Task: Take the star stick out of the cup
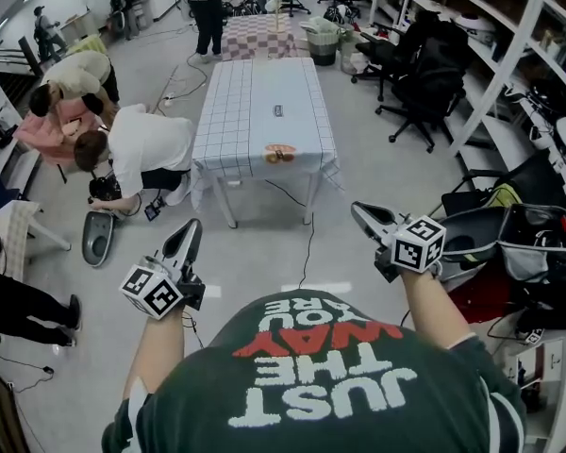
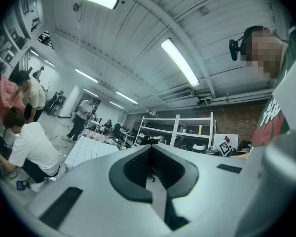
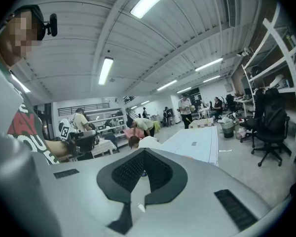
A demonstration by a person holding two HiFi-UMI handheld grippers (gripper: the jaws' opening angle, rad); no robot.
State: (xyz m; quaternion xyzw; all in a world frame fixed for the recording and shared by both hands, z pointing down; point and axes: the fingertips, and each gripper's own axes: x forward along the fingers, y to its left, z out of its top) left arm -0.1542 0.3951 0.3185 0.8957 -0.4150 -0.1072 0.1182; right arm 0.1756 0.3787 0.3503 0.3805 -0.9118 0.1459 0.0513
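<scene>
A long table (image 1: 228,111) under a pale checked cloth stands on the floor ahead of me, some way off. Near its front edge lies a small orange and pink object (image 1: 280,153), too small to tell a cup from a stick. A small dark item (image 1: 278,110) rests at mid-table. My left gripper (image 1: 191,226) and right gripper (image 1: 358,210) are held in the air over the floor, well short of the table. Both point forward, and their jaws are closed with nothing between them. The left gripper (image 2: 151,157) and right gripper (image 3: 144,154) views show the pads meeting.
A person in white (image 1: 141,154) crouches by the table's left side, with another person (image 1: 71,78) bent over behind. Black office chairs (image 1: 424,74), white shelving (image 1: 509,55) and bags (image 1: 519,243) fill the right. A cable (image 1: 307,243) runs across the floor before the table.
</scene>
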